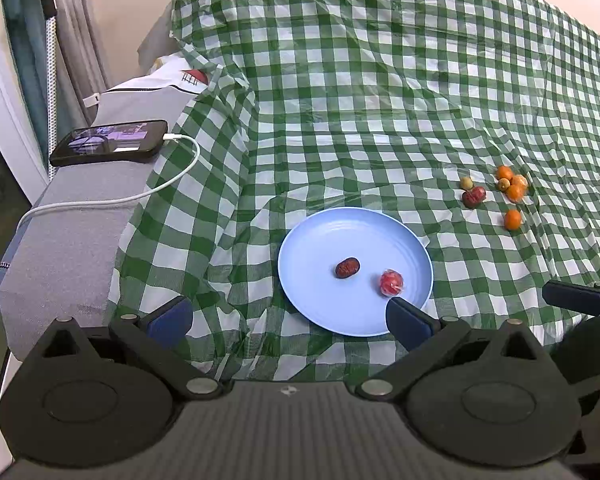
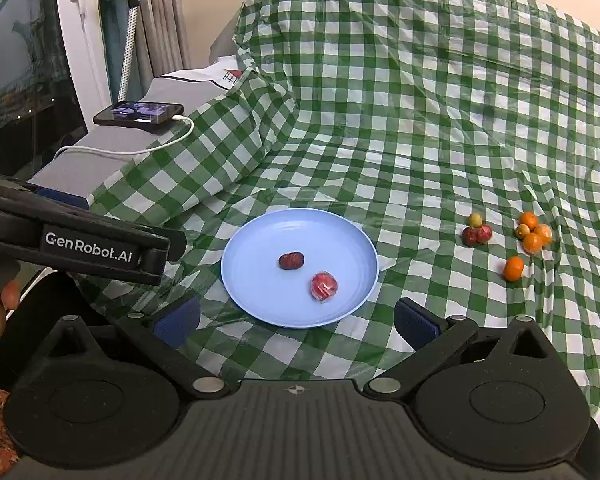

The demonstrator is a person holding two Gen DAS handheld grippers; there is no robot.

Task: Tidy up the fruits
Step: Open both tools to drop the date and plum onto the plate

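Note:
A light blue plate (image 1: 320, 240) (image 2: 260, 240) lies on the green checked cloth and holds a dark red date (image 1: 347, 267) (image 2: 291, 260) and a wrapped red fruit (image 1: 391, 283) (image 2: 324, 286). To its right lie a red fruit pair with a small green one (image 1: 473, 196) (image 2: 477, 234), a cluster of small oranges (image 1: 513, 184) (image 2: 534, 234) and a single orange (image 1: 512, 219) (image 2: 513, 268). My left gripper (image 1: 290, 318) is open and empty just in front of the plate. My right gripper (image 2: 296, 320) is open and empty, in front of the plate.
A phone (image 1: 110, 142) (image 2: 139, 113) on a white cable (image 1: 168, 184) lies on a grey ledge (image 1: 68, 240) left of the cloth. The left gripper's body (image 2: 80, 236) shows at the left of the right wrist view. Curtains and a window frame stand at far left.

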